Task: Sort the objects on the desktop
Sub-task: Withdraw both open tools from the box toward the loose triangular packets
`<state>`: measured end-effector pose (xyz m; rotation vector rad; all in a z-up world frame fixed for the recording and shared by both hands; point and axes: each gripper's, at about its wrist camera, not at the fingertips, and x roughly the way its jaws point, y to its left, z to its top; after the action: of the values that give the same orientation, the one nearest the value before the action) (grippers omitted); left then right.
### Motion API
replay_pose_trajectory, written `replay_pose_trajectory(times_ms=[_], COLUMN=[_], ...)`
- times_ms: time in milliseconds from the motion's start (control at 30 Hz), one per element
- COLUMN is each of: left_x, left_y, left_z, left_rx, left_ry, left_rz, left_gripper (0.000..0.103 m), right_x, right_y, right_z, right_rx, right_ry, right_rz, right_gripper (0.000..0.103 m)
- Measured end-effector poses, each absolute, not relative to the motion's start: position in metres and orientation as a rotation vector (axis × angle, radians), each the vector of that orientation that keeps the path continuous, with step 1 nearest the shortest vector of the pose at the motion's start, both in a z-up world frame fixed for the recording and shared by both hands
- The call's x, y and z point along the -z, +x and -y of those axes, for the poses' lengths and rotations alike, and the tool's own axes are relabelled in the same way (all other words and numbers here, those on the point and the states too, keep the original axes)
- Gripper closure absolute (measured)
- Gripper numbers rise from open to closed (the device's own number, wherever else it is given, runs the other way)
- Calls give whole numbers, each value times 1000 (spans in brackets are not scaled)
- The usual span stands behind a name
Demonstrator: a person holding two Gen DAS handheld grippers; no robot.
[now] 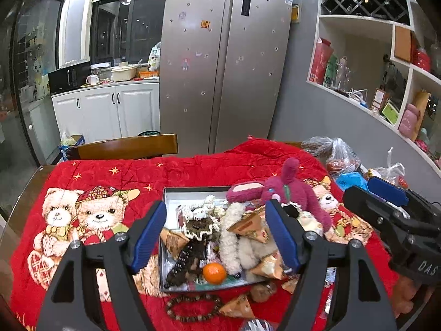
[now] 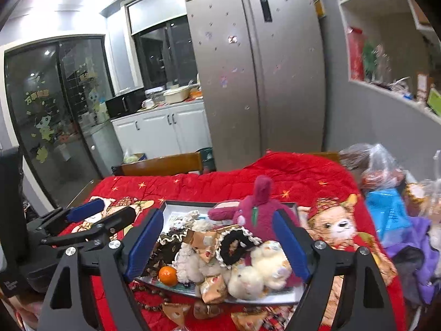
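A shallow white tray (image 1: 190,191) (image 2: 275,299) sits on a red bear-print blanket (image 1: 91,212) (image 2: 317,176). It holds a magenta plush rabbit (image 1: 286,187) (image 2: 257,209), white plush toys (image 1: 230,237) (image 2: 257,273), an orange (image 1: 214,273) (image 2: 167,275), dark lace scrunchies (image 1: 199,227) (image 2: 235,244) and triangular snack packets (image 1: 249,226) (image 2: 204,244). A bead bracelet (image 1: 193,307) (image 2: 154,293) and more packets (image 1: 238,307) lie in front of the tray. My left gripper (image 1: 217,234) is open above the tray and empty; it also shows in the right wrist view (image 2: 107,212). My right gripper (image 2: 220,242) is open and empty; it also shows in the left wrist view (image 1: 383,193).
Plastic bags (image 1: 339,154) (image 2: 377,165) and a blue packet (image 2: 388,212) crowd the table's right side. A wooden chair back (image 1: 126,146) (image 2: 162,164) stands behind the table. A steel fridge (image 1: 223,63), white cabinets (image 1: 110,110) and wall shelves (image 1: 366,82) lie beyond.
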<state>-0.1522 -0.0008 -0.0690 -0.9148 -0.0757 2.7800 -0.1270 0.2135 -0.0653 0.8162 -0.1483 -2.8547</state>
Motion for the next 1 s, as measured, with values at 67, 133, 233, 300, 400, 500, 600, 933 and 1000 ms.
replay_pose_trajectory(times_ms=[67, 133, 233, 300, 400, 500, 600, 933, 1000], left_x=[67, 69, 75, 84, 103, 122, 142, 190, 192], left_y=[-139, -128, -118, -108, -99, -95, -87, -91, -93], left_z=[-2, -7, -11, -16, -23, -34, -38, -42, -43], left_rx=[-2780, -2783, -2765, -2753, -2723, -2698, -2723, -2683, -2687], left_ry=[-904, -913, -949, -970, -1010, -1046, -1027, -1116, -1119], left_rz=[59, 32, 31, 21, -21, -59, -59, -96, -105], left_gripper=[27, 26, 26, 26, 26, 26, 26, 26, 26], right_x=[60, 58, 60, 64, 72, 90, 108, 165, 171], right_y=[-113, -101, -86, -76, -65, -58, -52, -61, -63], right_z=[-212, -209, -209, -207, -208, -212, -217, -235, -235], right_rx=[2865, 2884, 2895, 2893, 2909, 2905, 2923, 2883, 2882], right_ry=[794, 780, 785, 784, 777, 802, 810, 963, 978], right_rz=[115, 56, -2, -26, -59, -77, -81, -8, -19], right_gripper=[19, 19, 19, 19, 19, 19, 19, 19, 19])
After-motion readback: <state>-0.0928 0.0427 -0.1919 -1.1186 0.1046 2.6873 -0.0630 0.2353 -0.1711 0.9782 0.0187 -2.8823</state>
